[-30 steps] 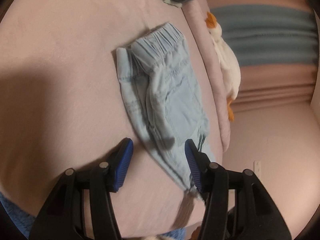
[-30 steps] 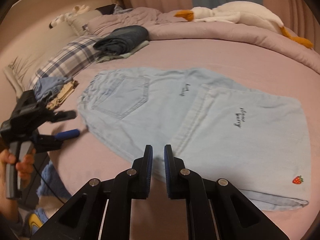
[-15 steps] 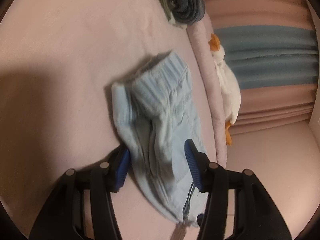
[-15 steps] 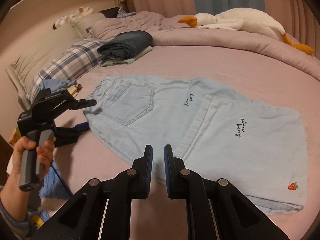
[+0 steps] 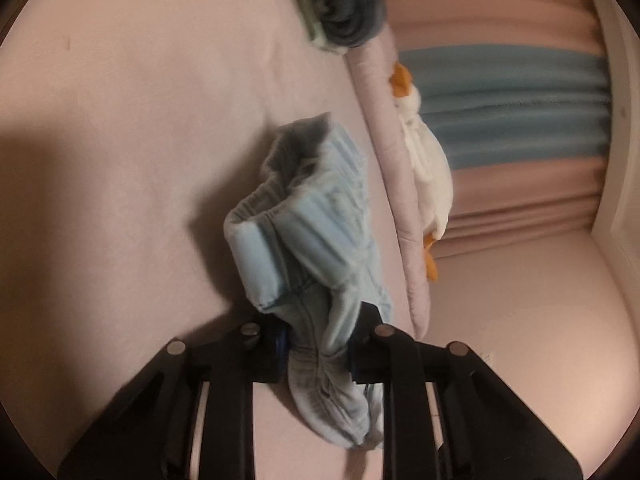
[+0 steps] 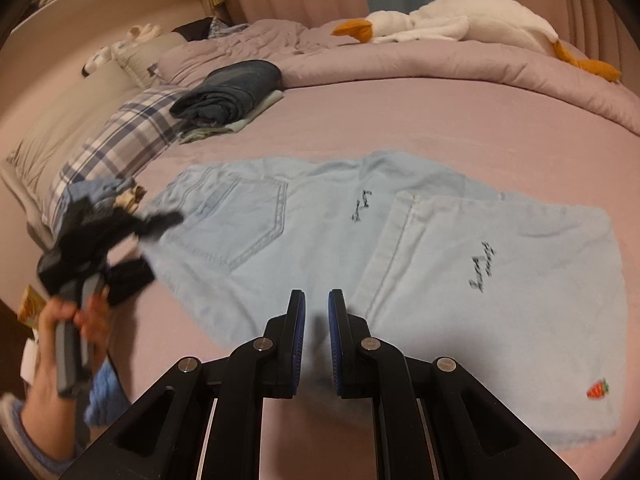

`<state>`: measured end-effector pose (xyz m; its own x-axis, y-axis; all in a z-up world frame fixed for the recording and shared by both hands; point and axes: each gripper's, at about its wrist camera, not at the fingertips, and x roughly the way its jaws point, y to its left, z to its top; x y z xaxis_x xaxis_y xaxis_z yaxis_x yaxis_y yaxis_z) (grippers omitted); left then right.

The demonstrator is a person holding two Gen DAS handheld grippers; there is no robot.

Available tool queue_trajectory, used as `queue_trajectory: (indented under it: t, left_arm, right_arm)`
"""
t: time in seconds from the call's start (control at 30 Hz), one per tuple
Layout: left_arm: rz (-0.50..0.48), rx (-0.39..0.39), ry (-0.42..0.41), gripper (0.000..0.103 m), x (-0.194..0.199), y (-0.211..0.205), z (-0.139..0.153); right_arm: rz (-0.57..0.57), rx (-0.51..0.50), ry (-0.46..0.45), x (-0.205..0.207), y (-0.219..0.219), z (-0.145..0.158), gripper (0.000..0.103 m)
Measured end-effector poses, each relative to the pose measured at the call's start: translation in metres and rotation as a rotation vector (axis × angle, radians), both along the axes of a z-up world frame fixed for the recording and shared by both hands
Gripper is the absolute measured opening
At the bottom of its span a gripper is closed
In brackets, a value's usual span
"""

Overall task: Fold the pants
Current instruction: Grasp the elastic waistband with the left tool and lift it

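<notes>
My left gripper [image 5: 316,344] has just closed, clamping the pants [image 6: 360,248] waistband at the bed [image 6: 400,120] edge; right gripper [image 6: 316,344] clenched, empty. One fold done; more remain.

The left wrist view sits very close over the pants [image 5: 320,240] at their waistband end and faces along the bed [image 5: 120,120] toward the plush goose [image 5: 424,168]. The right wrist view looks from the near bed edge, further back and downward. Both views share the pants, the goose and the folded dark jeans [image 6: 228,92].
</notes>
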<state>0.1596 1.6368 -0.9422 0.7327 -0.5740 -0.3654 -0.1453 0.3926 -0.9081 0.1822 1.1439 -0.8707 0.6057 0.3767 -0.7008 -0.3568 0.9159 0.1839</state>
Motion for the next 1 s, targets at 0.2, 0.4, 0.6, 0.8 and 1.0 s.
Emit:
queue_trajectory:
  t: [0.2,0.4,0.6,0.8,1.0]
  left_arm:
    - [-0.044,0.191,-0.051,0.021,-0.006,-0.009,0.018]
    - [-0.055,0.197,-0.03,0.021,-0.005,-0.009,0.007]
    - [-0.06,0.263,-0.027,0.022,-0.006,-0.015,0.01]
    - [-0.061,0.29,-0.024,0.022,-0.005,-0.017,0.011]
    - [-0.057,0.317,-0.021,0.023,-0.007,-0.022,0.012]
  right_arm:
    - [-0.051,-0.002,0.03,0.055,0.015,0.007,0.01]
    - [-0.167,-0.109,0.052,0.109,0.025,-0.001,0.01]
    - [-0.194,-0.171,0.108,0.104,0.036,-0.02,0.01]
    - [-0.141,-0.243,0.131,0.059,0.047,-0.022,0.01]
    - [-0.105,-0.258,0.164,0.021,0.048,-0.023,0.01]
